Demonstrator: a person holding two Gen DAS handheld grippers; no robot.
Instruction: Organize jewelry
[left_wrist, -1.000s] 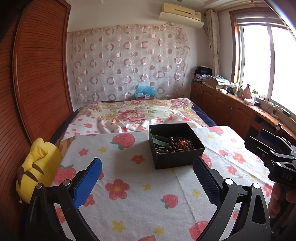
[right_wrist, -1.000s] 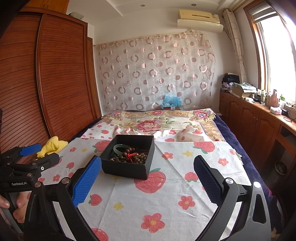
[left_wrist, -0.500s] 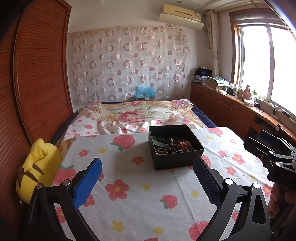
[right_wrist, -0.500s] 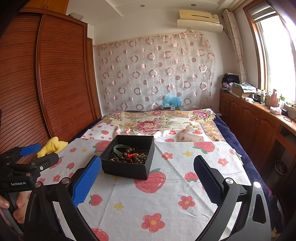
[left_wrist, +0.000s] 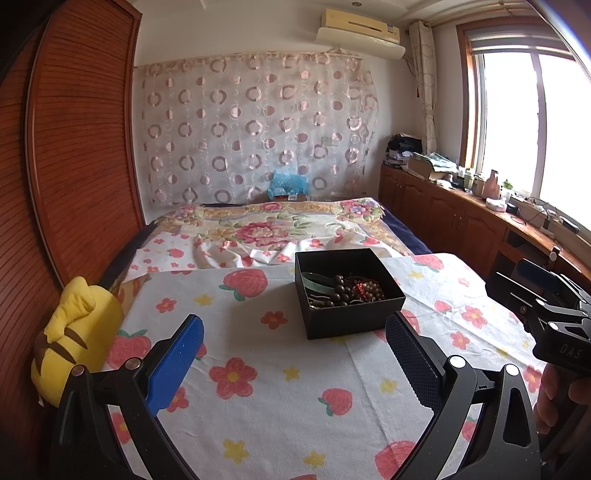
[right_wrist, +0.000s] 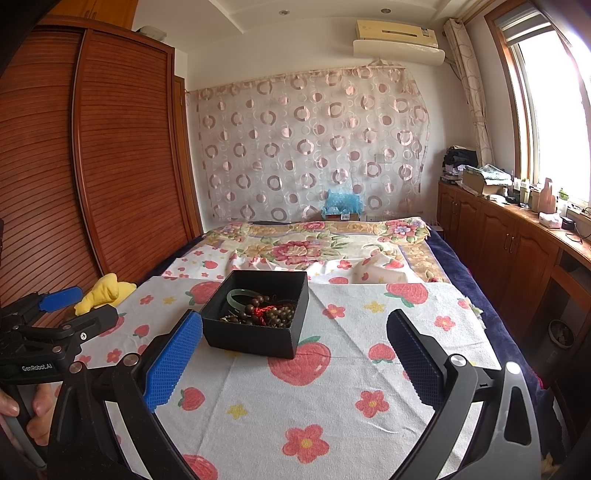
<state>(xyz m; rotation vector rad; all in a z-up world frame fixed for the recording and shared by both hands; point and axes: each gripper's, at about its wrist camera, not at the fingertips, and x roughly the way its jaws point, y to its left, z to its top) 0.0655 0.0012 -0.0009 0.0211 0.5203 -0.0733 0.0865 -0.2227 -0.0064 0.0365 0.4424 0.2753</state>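
At frame centre, the square black cardboard box (left_wrist: 349, 291) on the strawberry-print bed cover (left_wrist: 266, 369) already holds dark wooden bead strings (left_wrist: 347, 291) and a green bangle (right_wrist: 242, 297). Left claw (left_wrist: 293, 360) and right claw (right_wrist: 293, 360) gape empty; nothing lies loose outside.

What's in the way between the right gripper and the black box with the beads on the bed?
Nothing visible. The right gripper is open, and only bare flowered cloth lies between it and the black box. The beads and the green bangle lie uncovered in the lidless box.
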